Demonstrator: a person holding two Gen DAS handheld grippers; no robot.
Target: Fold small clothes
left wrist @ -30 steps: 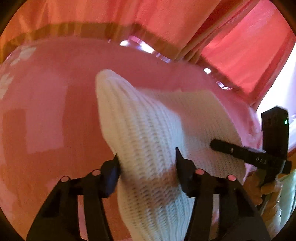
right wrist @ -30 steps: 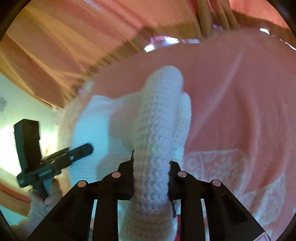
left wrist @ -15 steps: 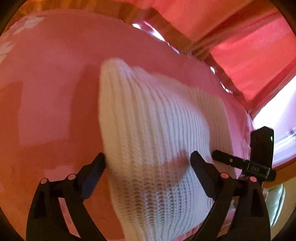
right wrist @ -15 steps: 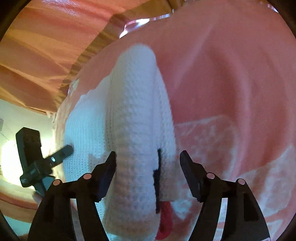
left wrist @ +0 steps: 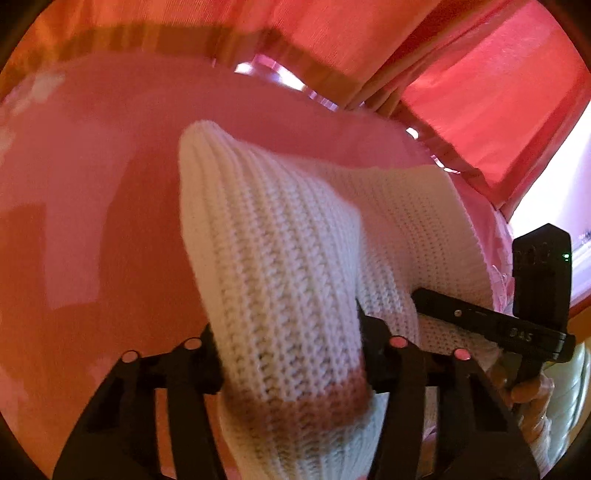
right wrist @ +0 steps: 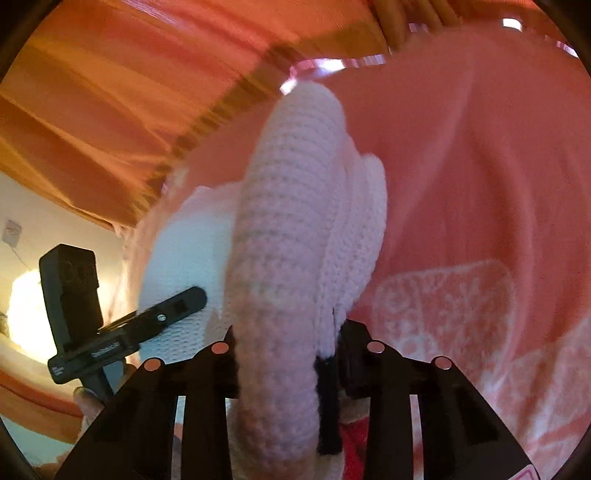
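Both grippers' fingers (left wrist: 380, 339) have just closed, pinching the white knit garment (left wrist: 280, 258) over the pink bedspread (left wrist: 110, 166).

A home, most likely a bedroom. Soft bed (left wrist: 92, 155) under a pink blanket (right wrist: 480, 192) with a pale woven pattern. Long orange-red curtains (left wrist: 369, 33) hanging in folds just behind the bed, daylight glowing through at one side. Pale painted wall (right wrist: 40, 225) with a small fitting and a glowing lamp (right wrist: 26, 314) low beside it.
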